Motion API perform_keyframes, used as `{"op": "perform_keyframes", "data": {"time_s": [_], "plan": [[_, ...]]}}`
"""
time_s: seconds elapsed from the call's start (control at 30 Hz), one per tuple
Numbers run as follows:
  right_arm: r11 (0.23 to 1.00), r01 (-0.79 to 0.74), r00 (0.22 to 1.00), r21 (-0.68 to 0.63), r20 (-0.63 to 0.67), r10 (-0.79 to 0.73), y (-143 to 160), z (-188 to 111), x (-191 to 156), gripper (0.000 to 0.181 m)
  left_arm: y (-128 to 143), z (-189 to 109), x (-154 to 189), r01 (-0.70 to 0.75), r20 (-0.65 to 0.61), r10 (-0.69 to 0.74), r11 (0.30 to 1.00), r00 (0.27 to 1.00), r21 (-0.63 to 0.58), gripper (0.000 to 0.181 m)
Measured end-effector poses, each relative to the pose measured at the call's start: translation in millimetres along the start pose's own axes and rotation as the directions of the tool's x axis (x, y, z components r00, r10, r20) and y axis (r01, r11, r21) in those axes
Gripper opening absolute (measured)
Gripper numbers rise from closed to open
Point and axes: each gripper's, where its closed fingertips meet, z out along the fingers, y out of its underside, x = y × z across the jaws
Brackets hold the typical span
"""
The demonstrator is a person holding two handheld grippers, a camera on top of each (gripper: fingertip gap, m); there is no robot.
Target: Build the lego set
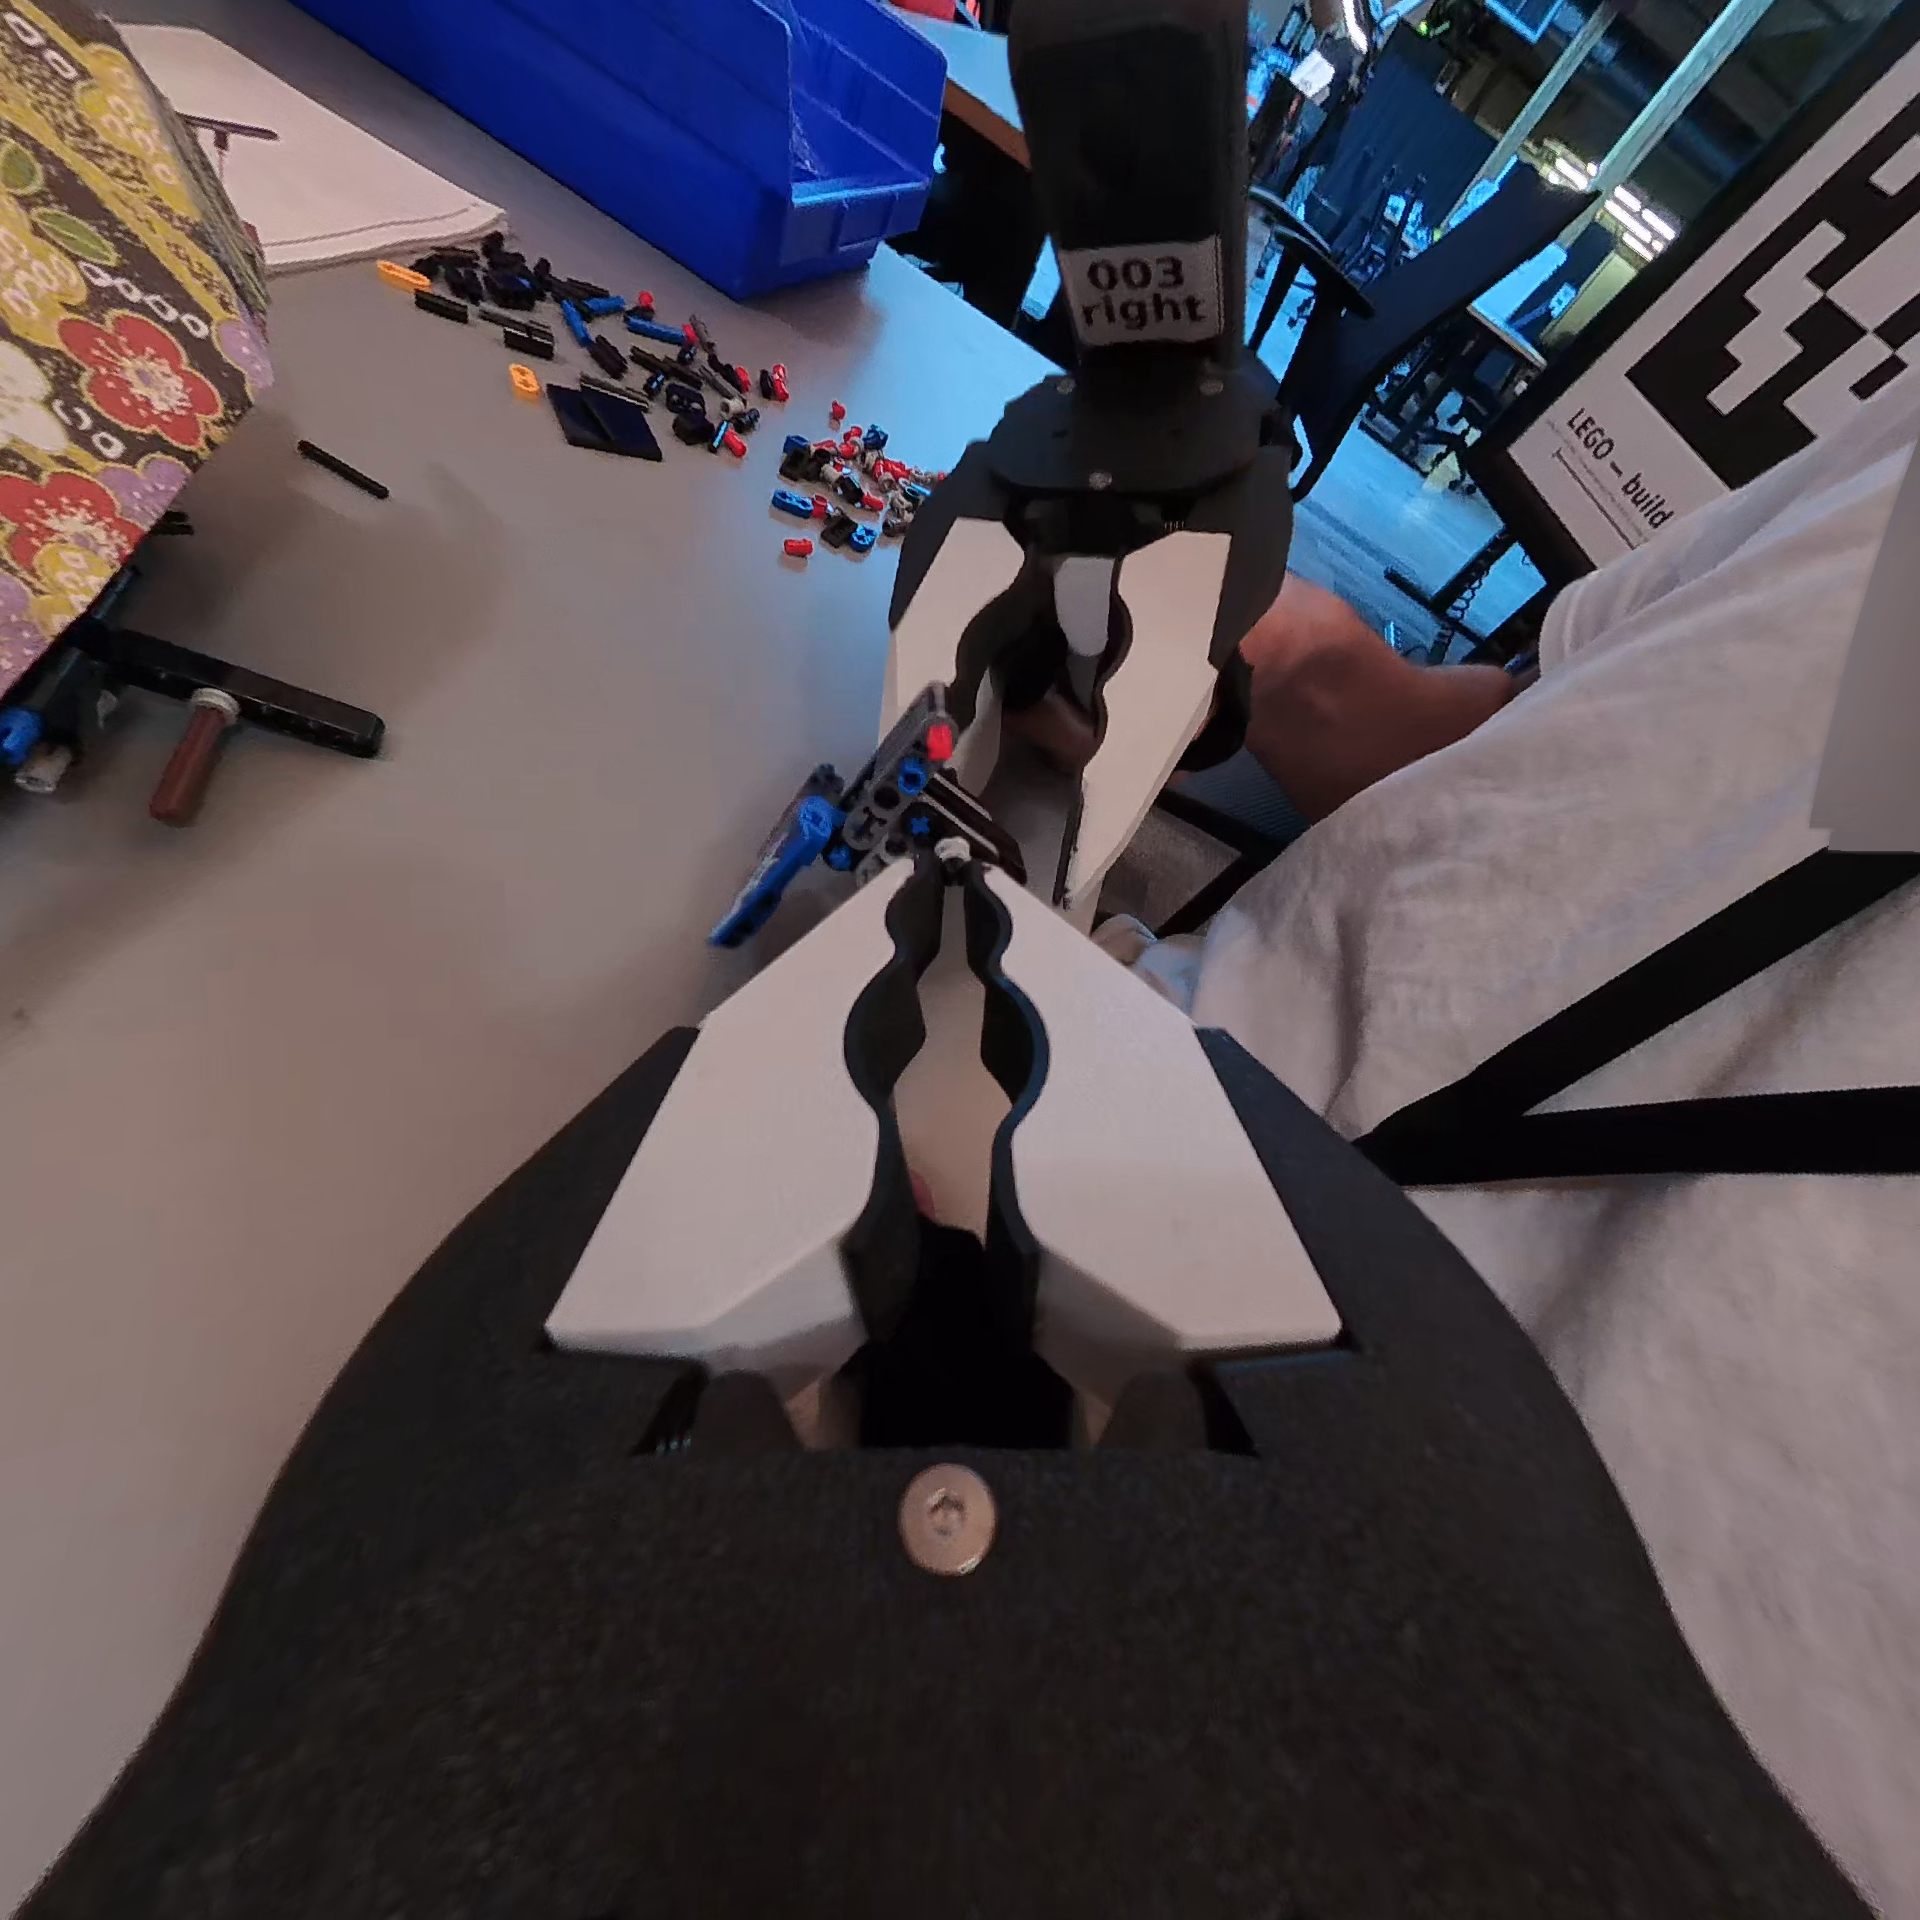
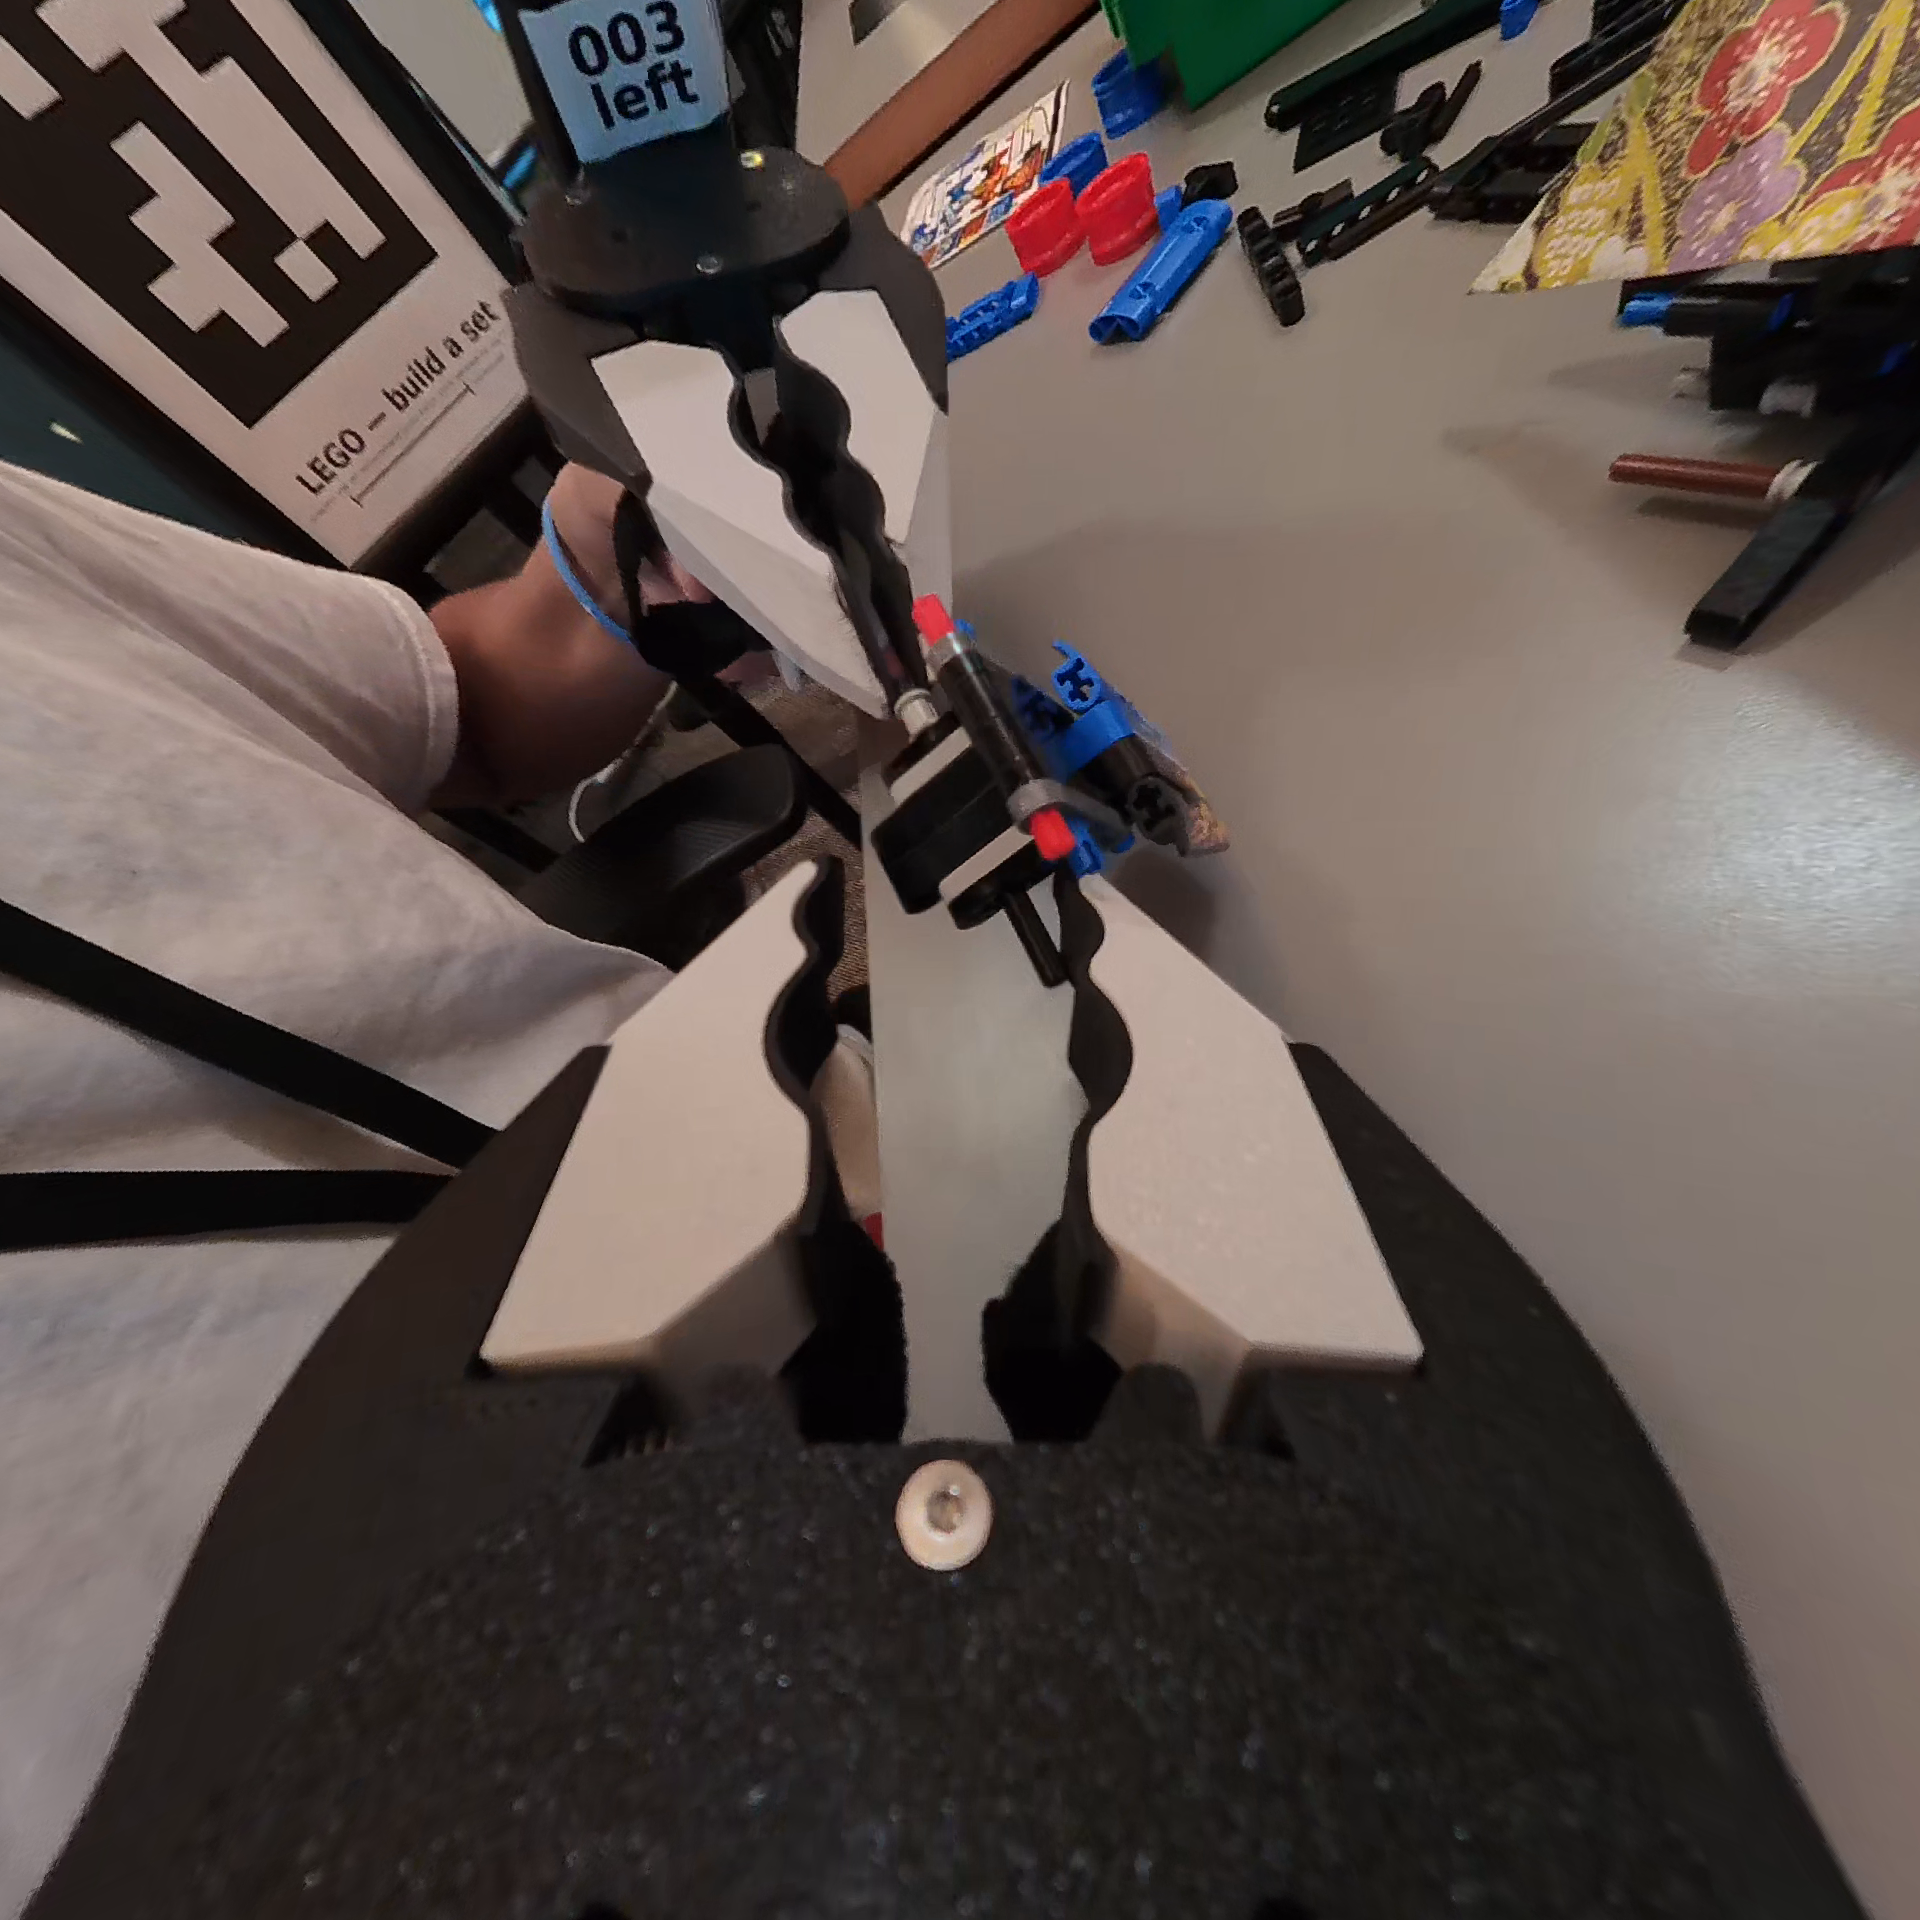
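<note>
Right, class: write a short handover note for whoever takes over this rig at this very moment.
Left gripper: shut on a small pin at the sub-assembly.
Right gripper: part open; whether it holds the sub-assembly is unclear.
Both meet at the table edge.
Loose parts lie on the table, larger build under the floral cloth.
Done: sub-assembly partly built.
Left: seat the pin, join the builds.

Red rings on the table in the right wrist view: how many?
2. The red rings sit side by side at the far end of the table, beside the blue beam. Others may be hidden.
</note>
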Motion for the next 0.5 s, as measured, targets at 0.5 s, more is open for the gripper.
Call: {"op": "perform_keyframes", "data": {"time_s": [0.5], "plan": [[0.987,0.158,0.986,-0.042,0.056,-0.155,11.3,-19.2,-5.4,0.012,1.2,9.9,3.2,0.069,-0.127,-0.07,0.997,0.989,-0.019,0.002]]}}
